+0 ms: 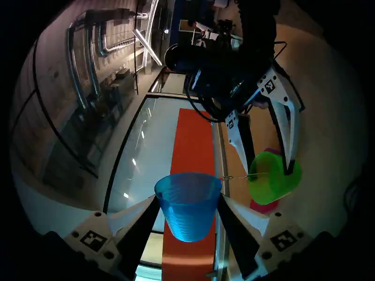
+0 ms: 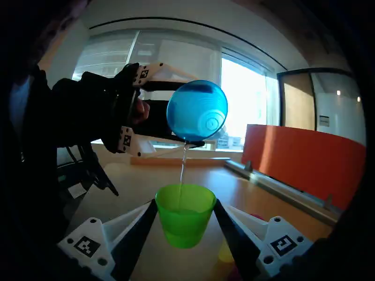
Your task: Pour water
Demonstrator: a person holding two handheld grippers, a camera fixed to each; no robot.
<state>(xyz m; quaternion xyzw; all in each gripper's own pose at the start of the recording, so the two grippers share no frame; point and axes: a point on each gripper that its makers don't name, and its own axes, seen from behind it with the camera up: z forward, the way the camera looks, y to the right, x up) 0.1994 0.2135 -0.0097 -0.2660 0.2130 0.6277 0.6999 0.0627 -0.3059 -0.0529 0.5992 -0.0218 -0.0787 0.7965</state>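
Your left claw (image 1: 188, 200) squeezes the blue cup (image 1: 187, 213) with both fingers, low in the middle of the left gripper view; your right claw (image 2: 185, 204) squeezes the green cup (image 2: 184, 220) the same way, low in the middle of the right gripper view; there the blue cup is tipped over in the upper middle, just above the green cup, and a thin stream of water (image 2: 182, 166) falls from its rim into the green cup.

Black-and-white square tags (image 1: 93, 240) sit on the claw bodies; they are patterns, not words; a small sign (image 2: 323, 121) on the wall at the upper right is too small to read.

A pink thing (image 1: 262, 206) peeks out from behind the green cup in the left gripper view; most of it is hidden, so you cannot tell what it is; a yellow blob (image 2: 225, 255) at the bottom of the right gripper view is cut off by a finger; your hand (image 2: 140, 110) and dark sleeve cover the back of the left claw; an orange panel (image 2: 304, 159) stands at the right, beside the wooden table (image 2: 140, 180).
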